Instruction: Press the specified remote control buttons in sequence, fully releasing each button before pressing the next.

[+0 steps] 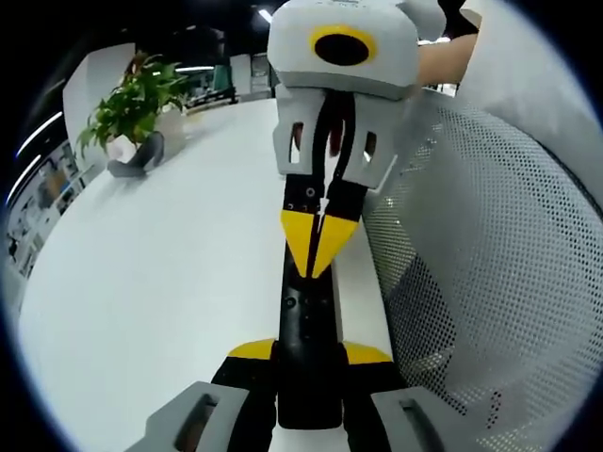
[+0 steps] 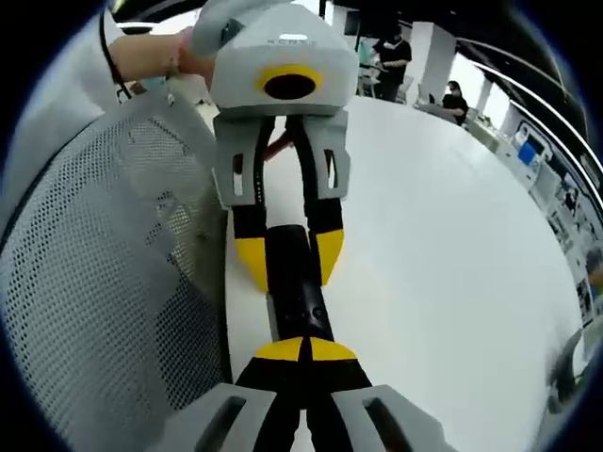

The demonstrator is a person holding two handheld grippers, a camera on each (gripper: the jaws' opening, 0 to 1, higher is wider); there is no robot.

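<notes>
While my left claw [image 1: 309, 363] grips the black remote [image 1: 307, 330] at one end, its long axis runs straight toward my right claw [image 1: 318, 247]. That claw's yellow tips are pinched together on the remote's top, above the white worktop [image 1: 170, 273] edge.

No lettering can be read for sure in either view. In the right gripper view the grey housing of the left gripper [image 2: 287, 259] bears a short raised word above its yellow ring, too small and blurred to spell out. The black remote control [image 2: 297, 297] shows no legible marks.
</notes>
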